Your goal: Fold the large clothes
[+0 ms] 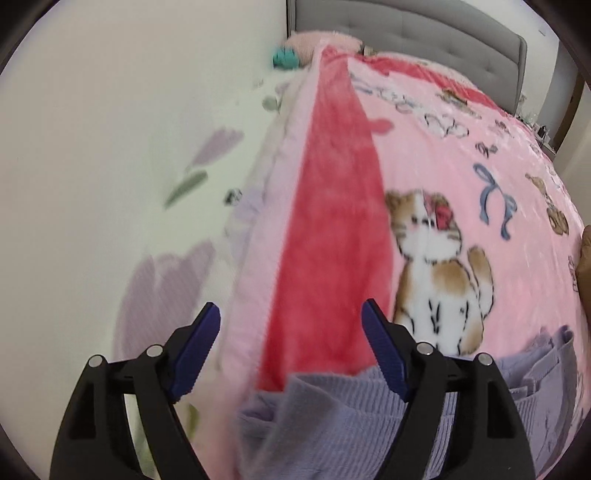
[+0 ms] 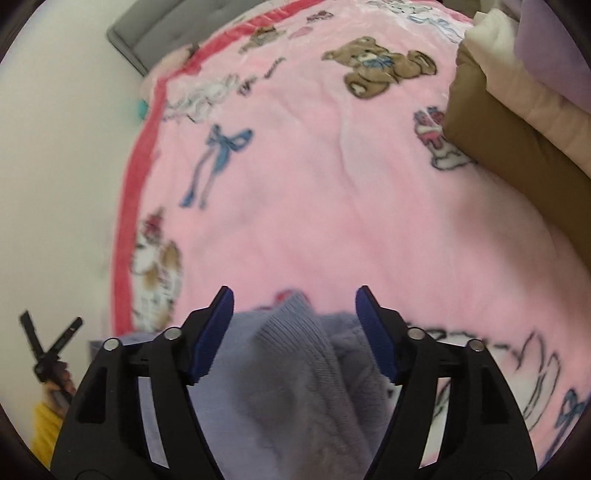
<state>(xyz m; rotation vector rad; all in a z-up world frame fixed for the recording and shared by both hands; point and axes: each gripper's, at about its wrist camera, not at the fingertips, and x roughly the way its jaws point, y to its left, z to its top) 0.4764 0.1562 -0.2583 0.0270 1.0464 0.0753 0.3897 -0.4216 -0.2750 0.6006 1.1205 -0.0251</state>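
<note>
1. Left gripper [image 1: 290,321]: the two blue pads stand wide apart. Nothing is pressed between them. The lavender knit garment [image 1: 332,417] lies under and between the black arms, but the pads do not touch it.
2. Right gripper [image 2: 294,306]: the pads are also wide apart, w/ no cloth clamped. A raised fold of the same garment [image 2: 291,369] sits in the gap between the fingers, free of both pads.
3. The garment is ribbed, pale purple, bunched in soft folds. It lies on the pink blanket [image 1: 461,184] at the near edge of the bed, close to the near left corner in the left wrist view.
4. The blanket has a red border [image 1: 332,206] along its left edge, a cat print [image 1: 436,266], a blue bow [image 2: 221,147] and a teddy bear print [image 2: 376,66].
5. A stack of folded cloth, brown at the bottom [image 2: 517,155] and cream above [image 2: 524,66], rests on the blanket toward the far right side of the bed.
6. Grey padded headboard [image 1: 406,33] stands at the far edge of the bed. A teal item [image 1: 284,57] is near the far left corner; too blurred to tell more.
7. Left of the bed edge is a white sheet w/ purple flower print [image 1: 166,288].
8. In the right wrist view, low left, a hand [image 2: 55,384] w/ a yellow sleeve [image 2: 46,428] holds the other tool.
</note>
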